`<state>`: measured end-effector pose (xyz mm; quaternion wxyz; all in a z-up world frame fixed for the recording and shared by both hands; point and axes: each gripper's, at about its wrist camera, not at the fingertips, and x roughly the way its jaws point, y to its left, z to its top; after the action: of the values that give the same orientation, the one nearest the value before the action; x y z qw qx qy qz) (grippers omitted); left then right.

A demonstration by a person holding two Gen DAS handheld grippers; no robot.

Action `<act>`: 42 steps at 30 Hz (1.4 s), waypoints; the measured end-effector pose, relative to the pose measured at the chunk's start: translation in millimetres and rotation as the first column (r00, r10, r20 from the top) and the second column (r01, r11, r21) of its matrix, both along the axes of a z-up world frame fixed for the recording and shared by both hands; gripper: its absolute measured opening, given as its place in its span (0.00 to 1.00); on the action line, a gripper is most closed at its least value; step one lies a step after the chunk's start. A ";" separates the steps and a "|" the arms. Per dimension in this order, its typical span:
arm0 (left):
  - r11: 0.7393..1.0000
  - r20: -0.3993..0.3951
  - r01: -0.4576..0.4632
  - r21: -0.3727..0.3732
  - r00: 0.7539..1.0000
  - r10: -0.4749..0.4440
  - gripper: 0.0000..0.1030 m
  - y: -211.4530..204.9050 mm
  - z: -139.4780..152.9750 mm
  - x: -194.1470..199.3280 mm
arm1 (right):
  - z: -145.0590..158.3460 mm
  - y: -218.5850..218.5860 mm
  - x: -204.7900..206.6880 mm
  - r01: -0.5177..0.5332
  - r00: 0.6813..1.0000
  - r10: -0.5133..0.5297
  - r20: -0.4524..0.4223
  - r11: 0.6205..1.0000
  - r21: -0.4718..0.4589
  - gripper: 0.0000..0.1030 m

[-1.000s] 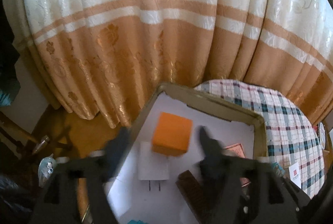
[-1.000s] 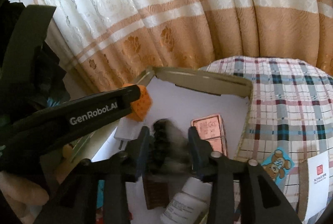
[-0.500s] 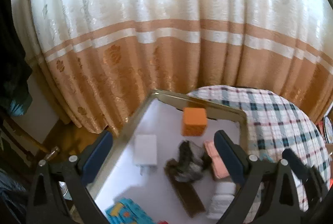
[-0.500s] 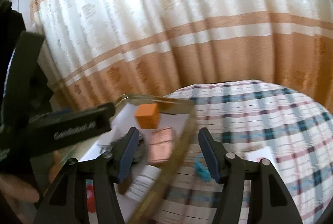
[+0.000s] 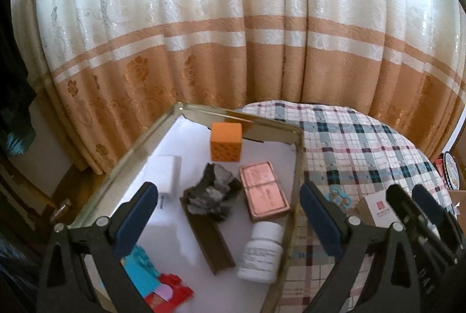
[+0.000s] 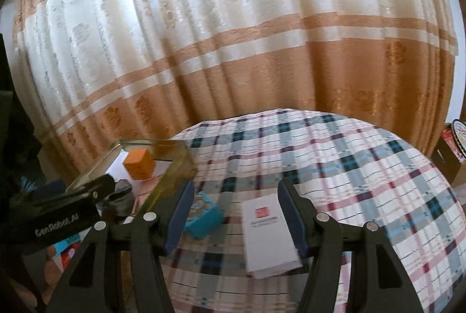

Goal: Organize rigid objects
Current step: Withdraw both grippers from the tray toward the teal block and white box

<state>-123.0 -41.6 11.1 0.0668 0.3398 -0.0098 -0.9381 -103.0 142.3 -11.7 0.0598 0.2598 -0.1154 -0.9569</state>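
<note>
On the left of the plaid-covered counter [image 5: 364,144] sat a gold-rimmed rectangular tray [image 5: 294,196], gathering an orange cube [image 5: 226,141], dark crumpled lump [image 5: 214,192], pink flat tin [image 5: 263,190] and white pill bottle [image 5: 262,252]. Above it the left tongs [image 5: 227,219] gaped wide, empty. Farther right, the right tongs [image 6: 236,214], jaws just opened and holding nothing, framed a white rectangular box [image 6: 269,234] beside a teal box [image 6: 202,215], probably next for sorting.

A lived-in home room: a floor-length floral curtain [image 5: 233,36] in cream and tan hangs behind a worktop under a plaid tablecloth [image 6: 335,167].
</note>
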 end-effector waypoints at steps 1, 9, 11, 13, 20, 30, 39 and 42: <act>1.000 -0.002 0.006 -0.002 1.000 -0.006 0.96 2.3 -0.5 0.9 | -0.3 2.7 1.3 0.007 1.000 -0.007 -0.001 1.000 0.000 0.60; 1.000 -0.009 0.029 -0.006 1.000 -0.029 0.96 16.2 -3.5 5.5 | -2.2 18.5 1.6 0.047 0.999 -0.048 0.008 0.999 0.017 0.61; 0.999 -0.009 0.033 -0.007 0.999 -0.033 0.96 19.1 -4.8 7.0 | -2.6 21.4 2.1 0.055 0.998 -0.056 0.009 0.998 0.030 0.61; 0.999 -0.006 0.039 -0.006 0.999 -0.039 0.96 21.7 -6.1 8.6 | -3.3 24.8 1.7 0.064 0.998 -0.065 0.013 0.997 0.037 0.61; 0.999 -0.025 0.048 -0.013 0.999 -0.048 0.96 30.1 -6.6 17.4 | -7.7 37.5 0.0 0.095 0.995 -0.096 0.040 0.995 0.042 0.60; 0.996 -0.068 0.081 -0.042 0.994 -0.084 0.96 54.2 -12.1 42.6 | -13.3 52.2 -2.6 0.133 0.988 -0.137 0.078 0.990 0.048 0.60; 0.997 -0.063 0.062 -0.054 0.996 -0.066 0.96 55.4 -23.5 61.4 | -18.9 43.4 -7.4 0.078 0.990 -0.083 0.116 0.996 0.051 0.60; 0.996 -0.057 0.060 -0.066 0.996 -0.064 0.96 54.3 -28.8 66.3 | -20.3 38.8 -7.8 0.058 0.990 -0.065 0.122 0.996 0.062 0.60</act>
<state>-56.7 12.7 -17.7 0.0490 0.3094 -0.0484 -0.9485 -110.8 181.1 -32.0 0.0154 0.3165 -0.0991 -0.9433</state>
